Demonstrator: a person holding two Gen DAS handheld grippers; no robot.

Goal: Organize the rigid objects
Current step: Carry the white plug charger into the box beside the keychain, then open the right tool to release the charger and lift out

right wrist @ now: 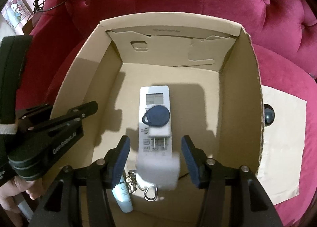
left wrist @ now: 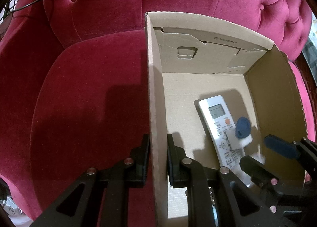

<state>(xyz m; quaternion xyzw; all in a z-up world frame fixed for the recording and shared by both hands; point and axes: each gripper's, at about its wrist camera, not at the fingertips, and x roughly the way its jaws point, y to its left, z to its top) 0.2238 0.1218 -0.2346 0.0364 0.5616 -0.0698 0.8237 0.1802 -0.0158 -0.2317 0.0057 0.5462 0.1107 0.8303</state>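
The left claw (left wrist: 157,159) is clenched on the left wall of the cardboard box (left wrist: 153,88), one finger outside the box and one inside. It holds the box still on the seat of a red velvet armchair (left wrist: 89,98).

The right claw (right wrist: 155,159) is released. Its blue pads stand apart, and nothing is pinched between them. A white plug charger (right wrist: 158,171) sits blurry in the gap, with its two metal prongs pointing away from the claw. I cannot tell if it touches the box floor.

Just past the prongs, a blue key tag (right wrist: 156,116) lies on top of a white air conditioner remote (right wrist: 154,96). The remote lies flat in the middle of the box floor, screen end toward the far wall.

Near the claw's left pad, a small white tube (right wrist: 123,197) and a chain with a metal clip (right wrist: 150,193) lie on the box floor.

Outside the box, on its right side, a tan envelope (right wrist: 283,147) lies on the seat, with a dark shiny ball (right wrist: 269,116) on it, right beside the box wall.
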